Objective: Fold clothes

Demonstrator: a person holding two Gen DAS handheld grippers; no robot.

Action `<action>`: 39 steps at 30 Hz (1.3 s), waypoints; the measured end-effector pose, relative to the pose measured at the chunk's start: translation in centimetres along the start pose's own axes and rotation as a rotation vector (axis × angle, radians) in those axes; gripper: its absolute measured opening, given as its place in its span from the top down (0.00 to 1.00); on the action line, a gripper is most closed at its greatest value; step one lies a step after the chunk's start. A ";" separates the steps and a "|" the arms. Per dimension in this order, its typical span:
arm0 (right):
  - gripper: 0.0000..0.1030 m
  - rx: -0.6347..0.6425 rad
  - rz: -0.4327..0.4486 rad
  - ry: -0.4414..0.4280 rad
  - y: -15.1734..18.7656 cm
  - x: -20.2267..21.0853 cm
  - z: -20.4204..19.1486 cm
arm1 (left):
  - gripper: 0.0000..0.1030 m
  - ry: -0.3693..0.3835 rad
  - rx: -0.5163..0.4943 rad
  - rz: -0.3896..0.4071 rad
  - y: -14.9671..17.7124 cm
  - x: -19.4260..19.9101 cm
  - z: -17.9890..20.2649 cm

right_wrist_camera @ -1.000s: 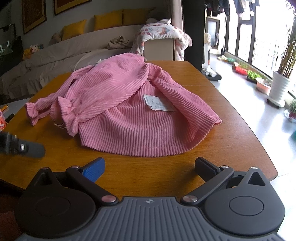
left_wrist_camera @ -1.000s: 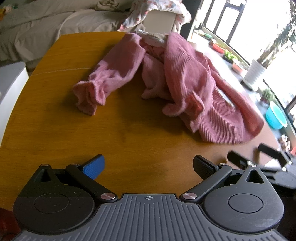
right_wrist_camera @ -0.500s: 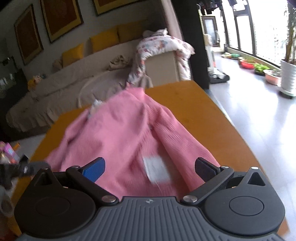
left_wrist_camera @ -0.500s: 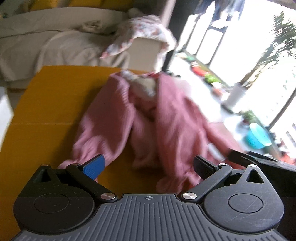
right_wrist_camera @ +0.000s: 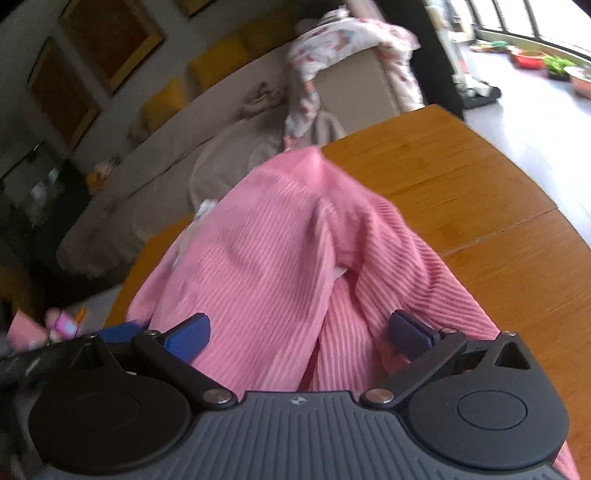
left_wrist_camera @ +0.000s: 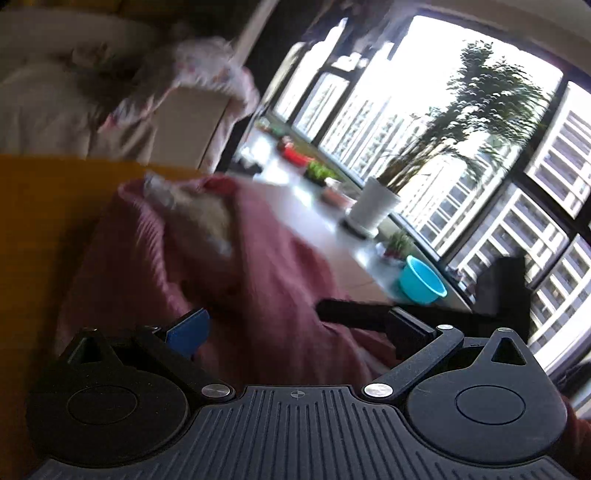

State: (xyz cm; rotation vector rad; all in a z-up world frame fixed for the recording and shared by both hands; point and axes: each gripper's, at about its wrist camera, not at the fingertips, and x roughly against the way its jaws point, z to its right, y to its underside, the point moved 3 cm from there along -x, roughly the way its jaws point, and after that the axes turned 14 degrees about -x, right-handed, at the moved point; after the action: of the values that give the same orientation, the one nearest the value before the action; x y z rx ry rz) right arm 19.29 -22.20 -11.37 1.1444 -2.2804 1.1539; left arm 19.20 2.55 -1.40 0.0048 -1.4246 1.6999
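Observation:
A pink ribbed garment (right_wrist_camera: pixel 266 258) lies crumpled on the wooden table (right_wrist_camera: pixel 480 192), a sleeve folded over its body. My right gripper (right_wrist_camera: pixel 299 332) is open and low over the near part of the garment, with cloth bunched between its blue-padded fingers. In the blurred left wrist view the same garment (left_wrist_camera: pixel 258 277) fills the middle, a pale lining showing at its collar. My left gripper (left_wrist_camera: pixel 295 332) is open too, its fingers straddling the cloth. A black bar of the other tool (left_wrist_camera: pixel 354 314) crosses just beyond its right finger.
The table edge (left_wrist_camera: pixel 44 206) shows bare at the left. Beyond the table stand a beige sofa with a floral cloth (right_wrist_camera: pixel 351 33), a white plant pot (left_wrist_camera: pixel 373 206) and a turquoise basin (left_wrist_camera: pixel 421 280) by the windows. Small pink items (right_wrist_camera: pixel 62 325) sit at the far left.
Both grippers have moved forward from the table's near edge onto the garment and now sit low over it. Both views have tilted. The jaws stay as wide as before.

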 end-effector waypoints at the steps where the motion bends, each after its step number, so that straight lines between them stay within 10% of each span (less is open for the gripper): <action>1: 0.00 0.017 -0.017 -0.019 0.5 0.4 -0.2 | 0.00 0.016 0.027 -0.024 0.5 -0.2 -0.4; 10: 0.00 0.101 -0.174 -0.194 5.7 4.6 -1.0 | 0.00 0.173 0.064 -0.103 7.8 2.6 1.1; 17: 0.00 0.115 -0.108 -0.215 7.5 5.6 -0.9 | 0.00 0.241 -0.006 -0.069 10.0 7.8 4.0; 23: 0.00 0.109 -0.075 -0.222 7.7 5.6 -0.6 | 0.00 -0.137 -0.155 0.073 8.5 12.7 1.0; 30: 0.00 0.188 -0.058 -0.165 8.6 5.5 -1.3 | 0.02 -0.311 -0.262 -0.109 9.5 7.8 0.2; 34: 0.00 0.253 -0.022 -0.090 9.0 6.1 -2.5 | 0.63 -0.348 -0.339 -0.140 8.8 5.7 -1.6; 39: 0.00 0.358 0.057 -0.094 8.9 8.5 -5.2 | 0.79 -0.588 -0.481 -0.115 4.4 5.6 -4.9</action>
State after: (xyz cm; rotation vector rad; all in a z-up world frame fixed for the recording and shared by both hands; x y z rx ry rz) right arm 6.82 -19.34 -7.66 1.2891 -2.2451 1.6112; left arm 15.66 10.12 -3.64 0.3379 -2.1956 1.2715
